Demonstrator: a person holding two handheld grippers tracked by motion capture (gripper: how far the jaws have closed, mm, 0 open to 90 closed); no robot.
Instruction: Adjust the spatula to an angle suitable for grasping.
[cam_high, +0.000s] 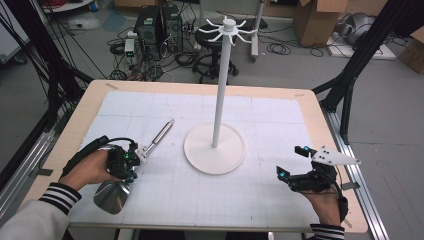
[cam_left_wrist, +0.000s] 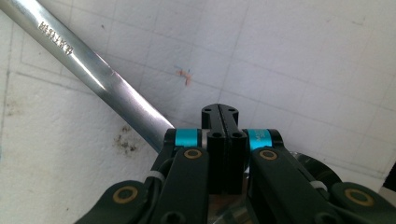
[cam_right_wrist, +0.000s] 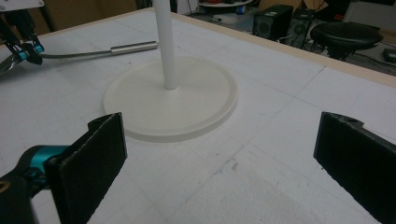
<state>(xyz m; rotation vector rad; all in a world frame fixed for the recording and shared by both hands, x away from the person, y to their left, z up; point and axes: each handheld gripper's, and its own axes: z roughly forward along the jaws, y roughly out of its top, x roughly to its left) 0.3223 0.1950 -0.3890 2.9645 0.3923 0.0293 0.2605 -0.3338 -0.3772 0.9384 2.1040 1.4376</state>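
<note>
Left gripper (cam_high: 136, 159) clamped on a shiny steel ladle (cam_high: 150, 145) near the table's (cam_high: 80, 115) left front corner; right gripper (cam_high: 292, 161) wide, empty, front right.

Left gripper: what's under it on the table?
Under the left gripper lies a metal ladle: its handle runs up-right toward the white stand, its shiny bowl sits near the table edge. The gripper and hand hide the middle of the handle.
</note>
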